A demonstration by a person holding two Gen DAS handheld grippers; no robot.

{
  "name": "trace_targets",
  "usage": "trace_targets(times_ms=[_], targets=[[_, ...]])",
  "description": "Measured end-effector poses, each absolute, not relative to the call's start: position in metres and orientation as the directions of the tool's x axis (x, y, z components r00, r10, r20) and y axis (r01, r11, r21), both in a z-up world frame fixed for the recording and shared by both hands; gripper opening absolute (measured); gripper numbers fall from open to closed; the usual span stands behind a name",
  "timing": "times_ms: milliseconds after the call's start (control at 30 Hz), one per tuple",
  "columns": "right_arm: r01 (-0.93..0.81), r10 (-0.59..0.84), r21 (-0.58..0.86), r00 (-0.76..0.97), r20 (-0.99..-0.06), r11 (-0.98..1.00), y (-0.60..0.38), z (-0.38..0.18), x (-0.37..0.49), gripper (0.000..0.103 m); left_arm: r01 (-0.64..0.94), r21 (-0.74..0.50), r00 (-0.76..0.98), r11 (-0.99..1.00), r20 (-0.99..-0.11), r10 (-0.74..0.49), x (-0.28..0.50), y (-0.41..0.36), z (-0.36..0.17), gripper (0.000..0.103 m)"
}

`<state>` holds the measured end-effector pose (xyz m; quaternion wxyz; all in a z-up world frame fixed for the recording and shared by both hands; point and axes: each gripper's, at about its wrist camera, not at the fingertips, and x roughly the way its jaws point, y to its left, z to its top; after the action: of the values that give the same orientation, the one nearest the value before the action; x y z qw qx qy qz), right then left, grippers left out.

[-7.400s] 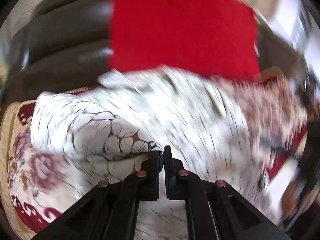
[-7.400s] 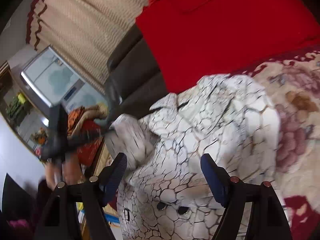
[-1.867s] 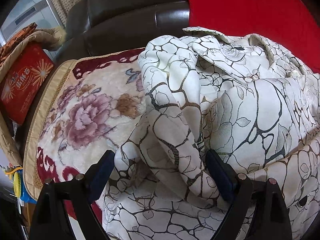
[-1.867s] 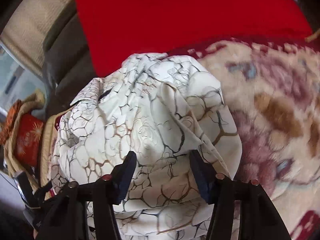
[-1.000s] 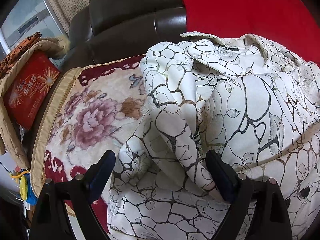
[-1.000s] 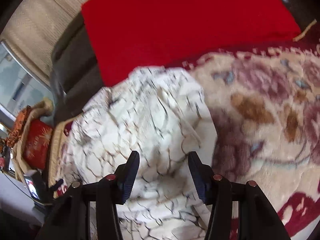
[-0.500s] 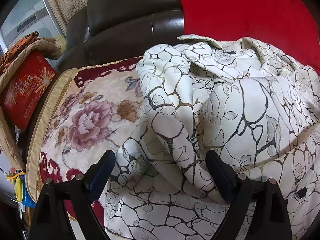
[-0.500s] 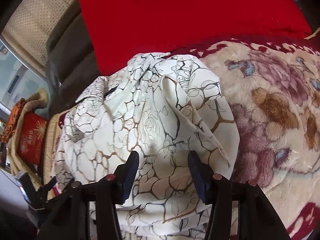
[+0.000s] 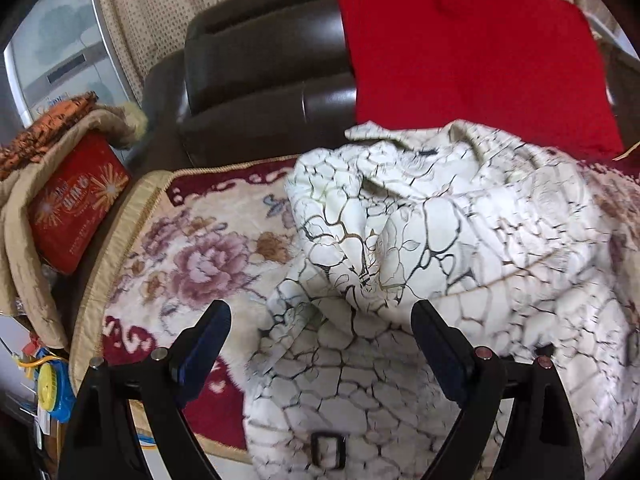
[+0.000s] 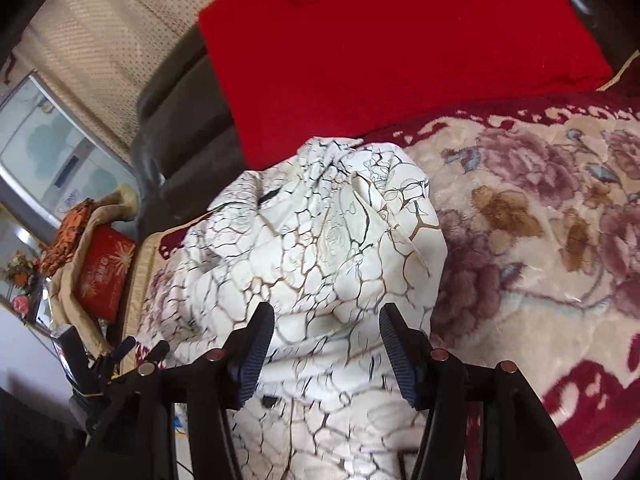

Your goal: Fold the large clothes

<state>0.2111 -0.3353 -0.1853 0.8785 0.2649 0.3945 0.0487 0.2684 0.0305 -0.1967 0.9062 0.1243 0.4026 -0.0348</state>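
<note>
Cream coat (image 9: 460, 248) bunched on blanket (image 9: 192, 248) — both jaws apart

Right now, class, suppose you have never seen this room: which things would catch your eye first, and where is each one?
The white coat with the cracked dark-line print stands out first, heaped on the flowered blanket in the middle of both views. Behind it a bright red cloth hangs over the dark sofa back. Both the left hand-held gripper and the right hand-held gripper are open just in front of the coat.
</note>
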Motion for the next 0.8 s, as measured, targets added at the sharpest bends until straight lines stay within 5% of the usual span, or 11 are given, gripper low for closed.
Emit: trace_targets(times_ms=[800], targets=[[0.058,0.324,0.51,0.709,-0.626,0.858,-0.311,-0.158,0.177,0.059,0.056,0.191,0.765,0.98,-0.639,0.081,0.193,0.076,-0.119,0.092]])
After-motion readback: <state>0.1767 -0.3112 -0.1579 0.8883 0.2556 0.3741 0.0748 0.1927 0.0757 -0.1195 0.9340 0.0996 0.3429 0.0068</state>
